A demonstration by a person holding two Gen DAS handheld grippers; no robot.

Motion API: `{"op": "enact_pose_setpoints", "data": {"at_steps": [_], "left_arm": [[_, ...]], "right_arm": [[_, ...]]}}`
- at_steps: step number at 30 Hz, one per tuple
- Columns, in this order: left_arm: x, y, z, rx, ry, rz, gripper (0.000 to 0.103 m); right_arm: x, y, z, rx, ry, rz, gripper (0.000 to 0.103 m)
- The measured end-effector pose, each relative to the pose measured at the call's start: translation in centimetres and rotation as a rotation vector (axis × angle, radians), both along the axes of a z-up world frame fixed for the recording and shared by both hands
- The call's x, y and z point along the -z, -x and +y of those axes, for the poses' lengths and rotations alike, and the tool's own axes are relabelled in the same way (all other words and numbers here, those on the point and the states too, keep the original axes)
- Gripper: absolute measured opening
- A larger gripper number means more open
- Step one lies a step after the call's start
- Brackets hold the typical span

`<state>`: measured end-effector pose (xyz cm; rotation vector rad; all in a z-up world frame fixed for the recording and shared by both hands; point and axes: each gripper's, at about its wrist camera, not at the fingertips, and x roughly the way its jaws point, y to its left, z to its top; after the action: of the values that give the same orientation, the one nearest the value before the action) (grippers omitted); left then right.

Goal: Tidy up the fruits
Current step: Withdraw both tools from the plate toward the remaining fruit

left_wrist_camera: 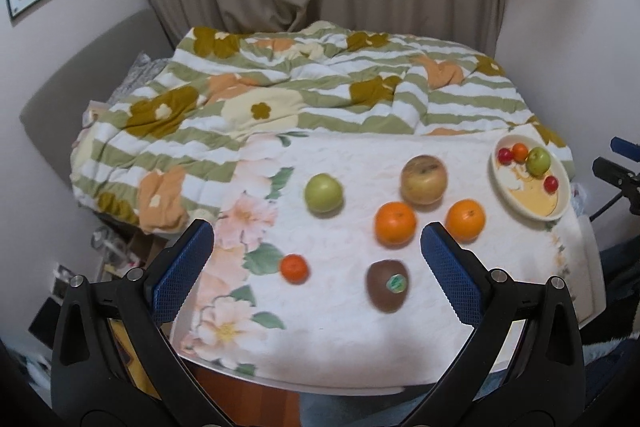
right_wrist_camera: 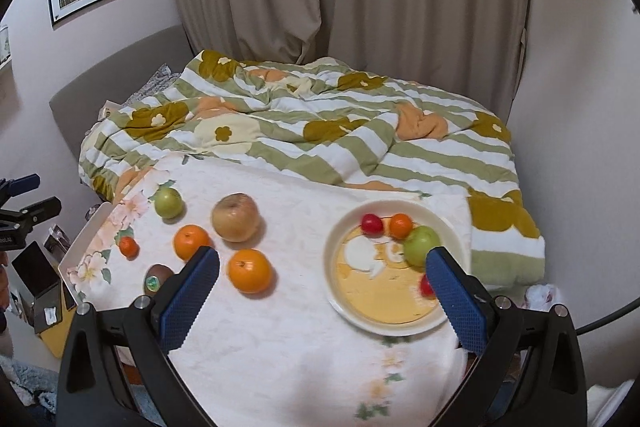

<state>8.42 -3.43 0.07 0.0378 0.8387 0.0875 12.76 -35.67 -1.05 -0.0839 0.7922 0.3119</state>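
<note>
On the floral cloth lie a green apple (left_wrist_camera: 323,193) (right_wrist_camera: 168,202), a brownish apple (left_wrist_camera: 423,179) (right_wrist_camera: 236,217), two oranges (left_wrist_camera: 395,224) (left_wrist_camera: 465,220) (right_wrist_camera: 191,241) (right_wrist_camera: 249,270), a small mandarin (left_wrist_camera: 294,268) (right_wrist_camera: 129,247) and a kiwi (left_wrist_camera: 388,285) (right_wrist_camera: 157,279). A cream plate (left_wrist_camera: 556,205) (right_wrist_camera: 352,311) holds a green apple (right_wrist_camera: 420,246), a small orange (right_wrist_camera: 400,225) and two red fruits (right_wrist_camera: 371,223). My left gripper (left_wrist_camera: 316,267) is open and empty above the kiwi and mandarin. My right gripper (right_wrist_camera: 322,287) is open and empty above the plate's near left side.
The cloth covers a white tray (right_wrist_camera: 80,247) at the foot of a bed with a striped floral quilt (left_wrist_camera: 300,95). Curtains (right_wrist_camera: 340,7) hang behind. Clutter lies on the floor at the left (right_wrist_camera: 36,291).
</note>
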Motion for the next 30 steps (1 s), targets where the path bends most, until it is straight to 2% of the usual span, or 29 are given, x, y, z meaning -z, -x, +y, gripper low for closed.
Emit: {"op": "enact_pose_setpoints", "data": {"at_steps": [5, 16, 21, 30], "left_arm": [[1.5, -0.6, 3.2, 0.056, 0.020, 0.039, 0.103], [6.1, -3.2, 8.5, 0.252, 0.043, 0.156, 0.103], [8.3, -4.8, 9.8, 0.363, 0.061, 0.211, 0.103], [12.7, -7.0, 9.5, 0.546, 0.091, 0.297, 0.103]], "right_arm": [[0.9, 0.8, 3.7, 0.043, -0.011, 0.040, 0.103], [4.7, 2.5, 11.8, 0.158, -0.023, 0.176, 0.103], [7.3, 3.2, 14.9, 0.221, -0.040, 0.233, 0.103], [11.2, 4.3, 19.1, 0.275, -0.058, 0.262, 0.103]]}}
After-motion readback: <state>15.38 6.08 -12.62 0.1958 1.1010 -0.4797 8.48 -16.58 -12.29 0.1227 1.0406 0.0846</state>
